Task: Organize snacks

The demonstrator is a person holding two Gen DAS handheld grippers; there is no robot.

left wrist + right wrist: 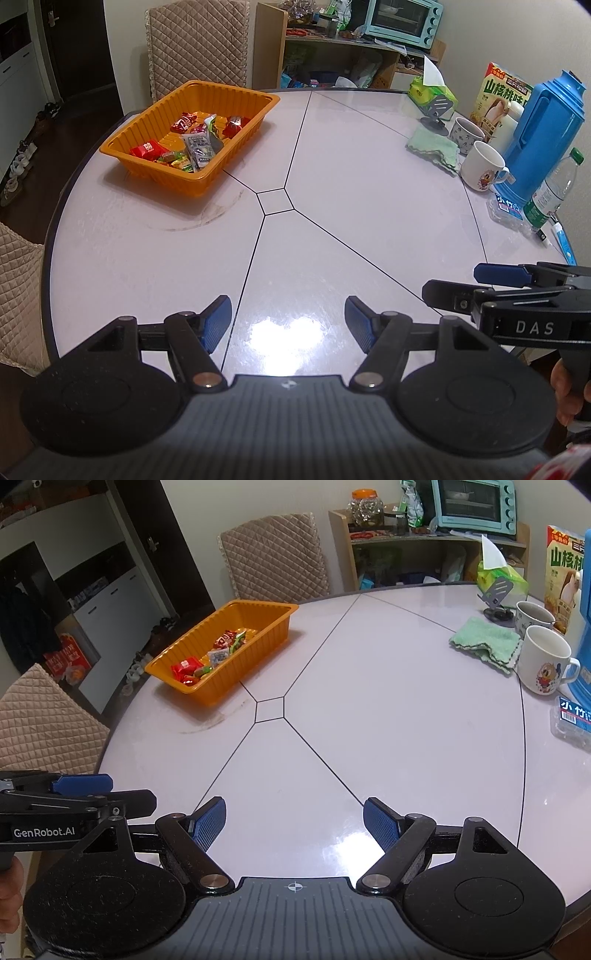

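Left wrist view: the left gripper point(288, 317) has its jaws apart and holds nothing. The snacks point(192, 142) sit inside the orange tray point(236, 147) far across the worktop point(351, 221).

Right wrist view: the right gripper point(294, 823) is empty too, jaws wide apart. No loose snacks show, so the job looks nearly done.

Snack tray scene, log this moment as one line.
snacks: in orange tray | left gripper: open, empty | right gripper: open, empty
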